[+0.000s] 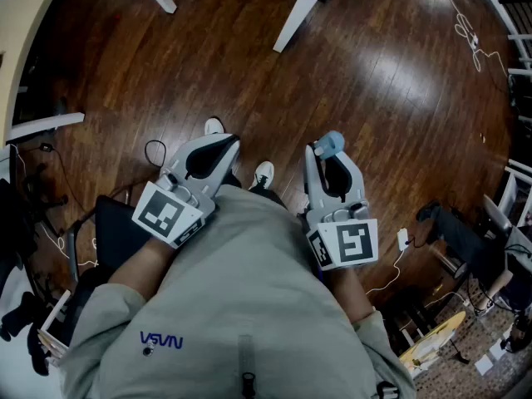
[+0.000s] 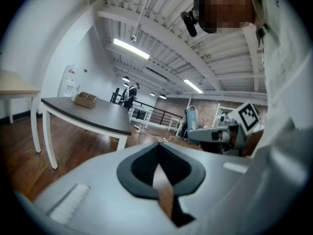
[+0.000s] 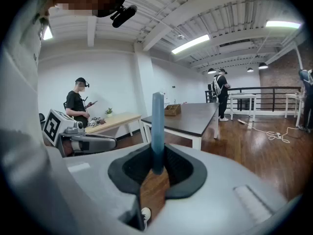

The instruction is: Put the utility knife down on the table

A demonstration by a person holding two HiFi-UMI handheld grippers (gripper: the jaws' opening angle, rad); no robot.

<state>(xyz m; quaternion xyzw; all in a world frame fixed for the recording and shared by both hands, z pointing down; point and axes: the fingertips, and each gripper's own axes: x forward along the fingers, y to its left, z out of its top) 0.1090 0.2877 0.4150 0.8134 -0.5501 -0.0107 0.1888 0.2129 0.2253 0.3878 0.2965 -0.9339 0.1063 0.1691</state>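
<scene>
A blue utility knife (image 3: 157, 129) stands upright between the jaws of my right gripper (image 3: 157, 155), which is shut on its lower end. In the head view the knife's blue tip (image 1: 331, 144) pokes out past the right gripper (image 1: 320, 152), held over the wooden floor in front of the person's body. My left gripper (image 1: 218, 146) hangs beside it, about level. Its jaws (image 2: 157, 148) meet at the tips with nothing between them. The left gripper view also catches the right gripper (image 2: 215, 133) holding the knife (image 2: 191, 117).
A long dark-topped table (image 3: 193, 116) with white legs stands ahead, a small wooden box (image 3: 171, 109) on it. A light wooden table (image 3: 115, 122) stands to its left. One person (image 3: 78, 106) is by that table, another (image 3: 220, 94) by the railing. Cables (image 1: 470, 36) lie on the floor.
</scene>
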